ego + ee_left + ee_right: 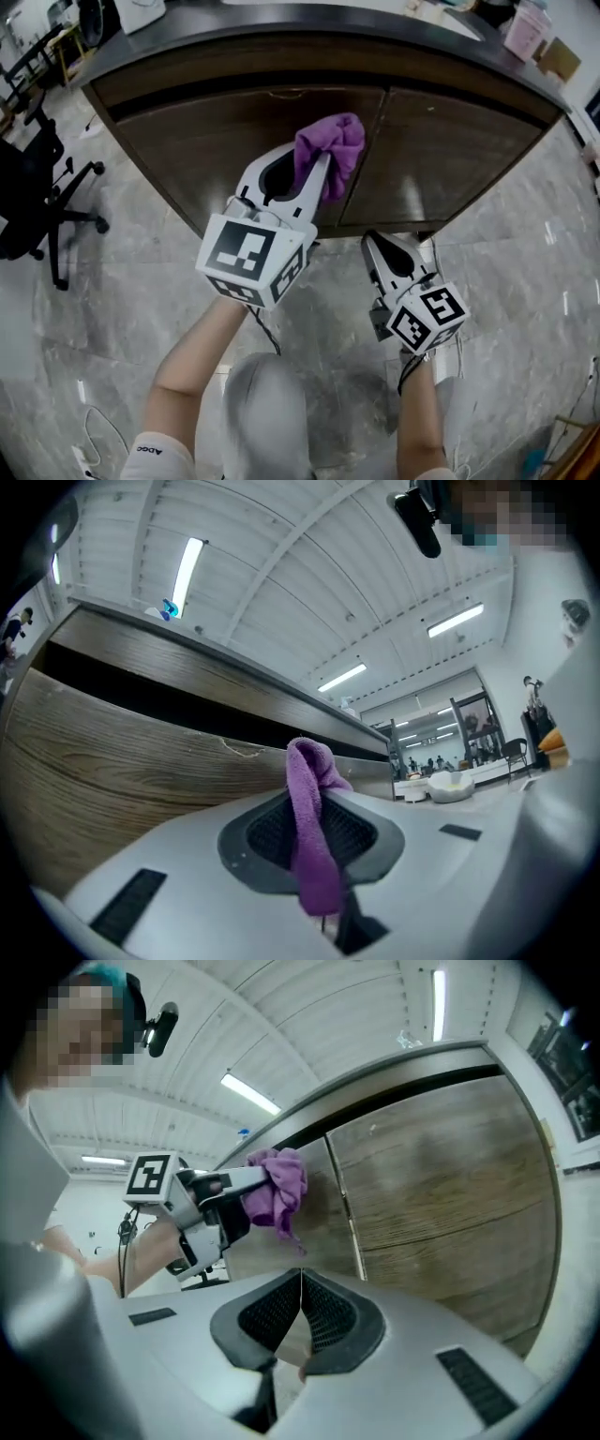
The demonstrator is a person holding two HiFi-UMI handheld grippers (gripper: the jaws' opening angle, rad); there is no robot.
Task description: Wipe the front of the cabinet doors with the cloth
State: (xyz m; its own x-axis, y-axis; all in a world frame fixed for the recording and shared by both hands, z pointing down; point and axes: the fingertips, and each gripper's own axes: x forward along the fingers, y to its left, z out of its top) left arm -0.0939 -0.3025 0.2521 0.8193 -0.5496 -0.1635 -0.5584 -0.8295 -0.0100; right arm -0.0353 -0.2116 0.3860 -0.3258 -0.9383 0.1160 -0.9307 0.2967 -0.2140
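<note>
Setting: grey marble-look floor [141,309] in front of a curved wooden cabinet under a dark countertop [281,21].
Cabinet doors: two dark wood-grain fronts, the left door [225,141] and the right door [450,150], meeting at a vertical seam [343,1206].
Cloth: purple [330,150], bunched, lying against the upper part of the left door, just beside the seam; one fold hangs back between my jaws [314,841].
Left gripper: mine, raised toward the cabinet [317,176]; jaws closed tight on the cloth, which sticks out beyond the tips.
Left gripper, seen from the right gripper view: white body with its marker cube, tips at the left door [255,1183], cloth [278,1190] bulging over them.
Right gripper: mine, held lower and to the right [367,240], near the cabinet's bottom edge and well apart from the cloth; jaws pressed together [300,1309] with nothing between them.
Arms: both of my forearms bare, reaching up from the lower edge of the head view.
Surroundings: black office chair [37,202] on the floor at far left; pink container [525,28] on the countertop at far right.
</note>
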